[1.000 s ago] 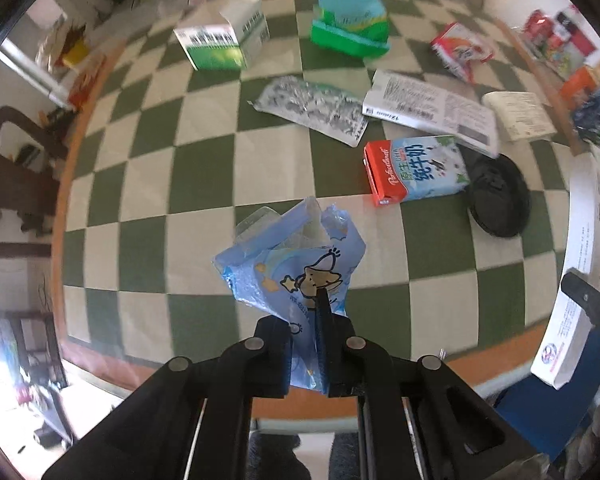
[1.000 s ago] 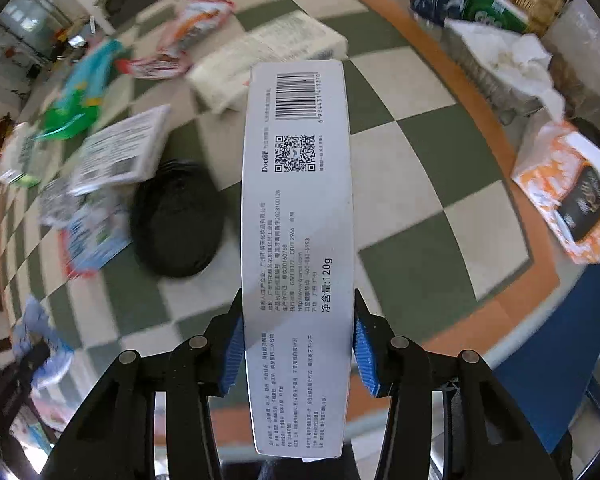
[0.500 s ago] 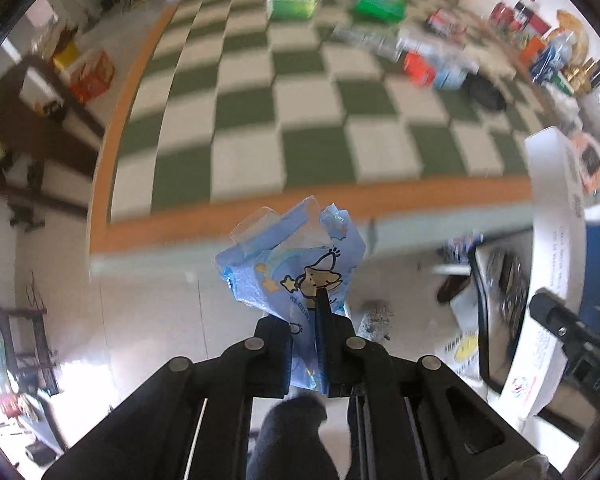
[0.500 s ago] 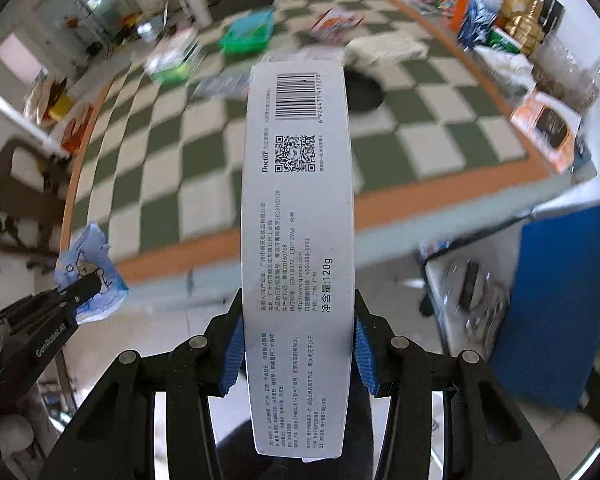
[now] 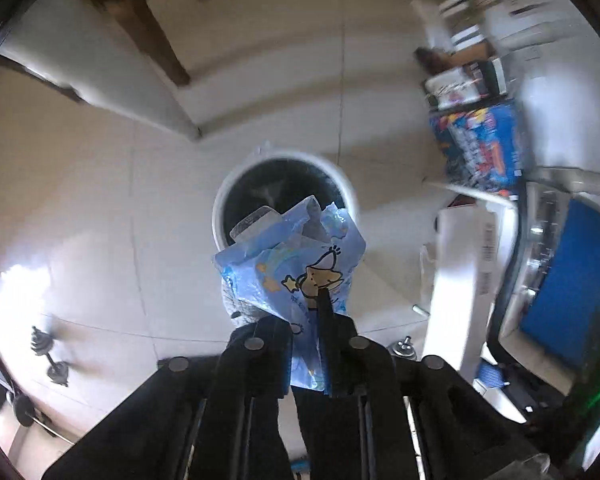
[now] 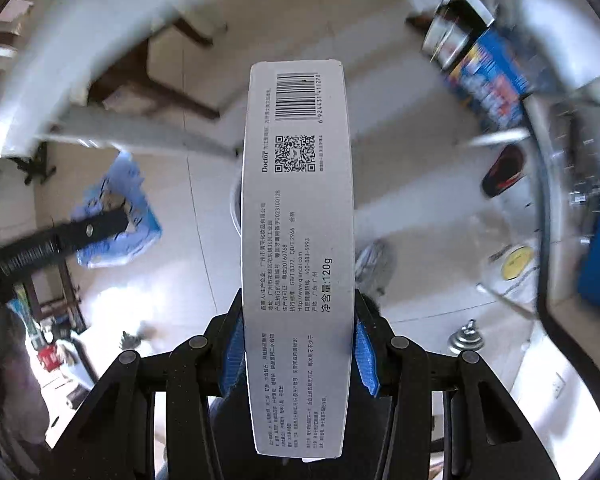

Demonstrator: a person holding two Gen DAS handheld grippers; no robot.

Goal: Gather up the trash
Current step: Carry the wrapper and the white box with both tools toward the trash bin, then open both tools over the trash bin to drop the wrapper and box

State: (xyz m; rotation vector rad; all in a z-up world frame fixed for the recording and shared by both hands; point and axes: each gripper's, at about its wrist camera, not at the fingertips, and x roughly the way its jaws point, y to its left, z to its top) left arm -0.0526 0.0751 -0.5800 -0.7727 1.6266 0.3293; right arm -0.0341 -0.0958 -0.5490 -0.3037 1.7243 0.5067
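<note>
My left gripper [image 5: 308, 320] is shut on a crumpled blue plastic wrapper [image 5: 292, 256] with a cartoon print. It hangs just in front of and above a white round trash bin [image 5: 350, 196] with a black liner on the floor. My right gripper [image 6: 298, 344] is shut on a long white toothpaste box [image 6: 298, 208] with a barcode, held lengthwise. The box also shows blurred in the left wrist view [image 5: 464, 280]. The wrapper and left gripper show at the left of the right wrist view [image 6: 116, 208]. The box hides most of the bin there.
Pale tiled floor lies all around the bin. A dark wooden table leg [image 5: 148, 28] stands at the back left. Stacked boxes and a blue printed pack [image 5: 484, 148] sit at the right. A blue chair seat [image 5: 572, 288] is at the far right. Small dumbbells [image 5: 48, 356] lie on the floor at left.
Both grippers have swung away from the checkered table and down toward the floor. The trash bin has come into view right ahead of the wrapper. Both grips are unchanged.
</note>
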